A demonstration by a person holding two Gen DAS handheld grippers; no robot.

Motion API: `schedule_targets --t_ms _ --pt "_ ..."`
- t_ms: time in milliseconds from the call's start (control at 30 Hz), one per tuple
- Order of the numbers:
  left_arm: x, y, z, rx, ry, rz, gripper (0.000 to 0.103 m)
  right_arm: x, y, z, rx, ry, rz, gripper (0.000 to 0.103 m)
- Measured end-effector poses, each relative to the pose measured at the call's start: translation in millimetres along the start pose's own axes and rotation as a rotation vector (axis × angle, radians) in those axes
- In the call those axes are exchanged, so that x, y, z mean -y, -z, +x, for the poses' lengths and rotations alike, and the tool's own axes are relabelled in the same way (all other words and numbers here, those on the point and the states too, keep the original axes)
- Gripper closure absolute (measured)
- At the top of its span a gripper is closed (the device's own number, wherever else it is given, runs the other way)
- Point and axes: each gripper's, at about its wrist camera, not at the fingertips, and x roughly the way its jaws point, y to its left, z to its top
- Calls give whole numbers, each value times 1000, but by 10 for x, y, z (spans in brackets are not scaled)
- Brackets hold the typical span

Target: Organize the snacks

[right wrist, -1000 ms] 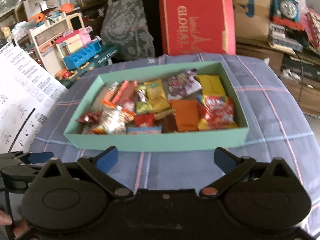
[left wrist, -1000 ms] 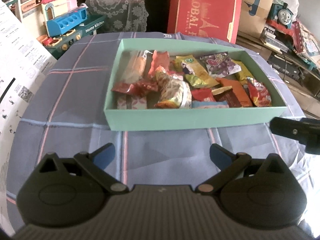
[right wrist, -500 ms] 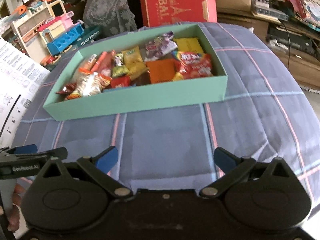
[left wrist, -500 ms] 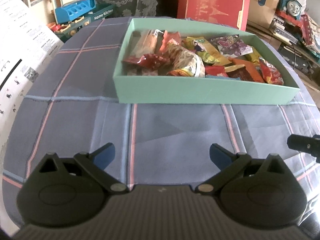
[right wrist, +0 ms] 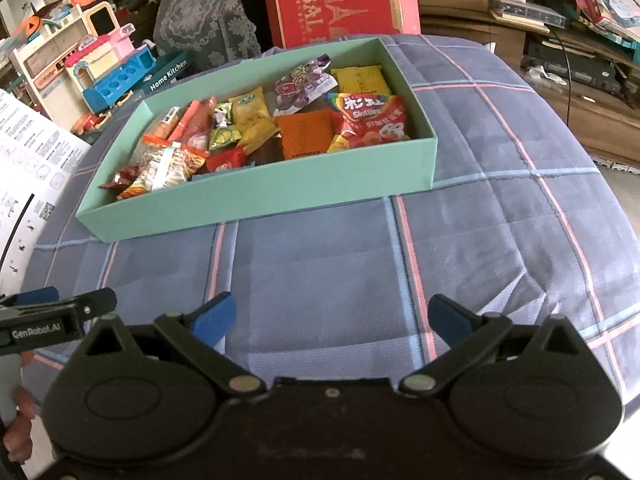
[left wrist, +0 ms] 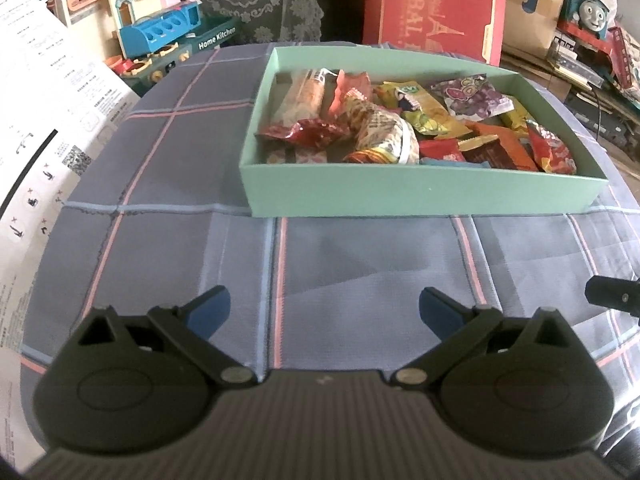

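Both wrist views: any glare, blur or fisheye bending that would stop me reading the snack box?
Left wrist view: sharp, daylight sheen on the snack packets, green box edges bowed by the fisheye. Right wrist view: Skittles bag print readable, tablecloth stripes curve toward the rim, corners vignetted black.

Both wrist views face shared snack box (left wrist: 420, 194) (right wrist: 256, 196).

Soft daylight, mild shadows, fisheye edge warping, slightly hazy focus
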Motion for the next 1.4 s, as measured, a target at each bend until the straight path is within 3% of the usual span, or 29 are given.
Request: schedule_targets --t_ms 1400 --pt "-84 -111 -133 17 -5 -32 0 -62 -123 12 1 22 -17 0"
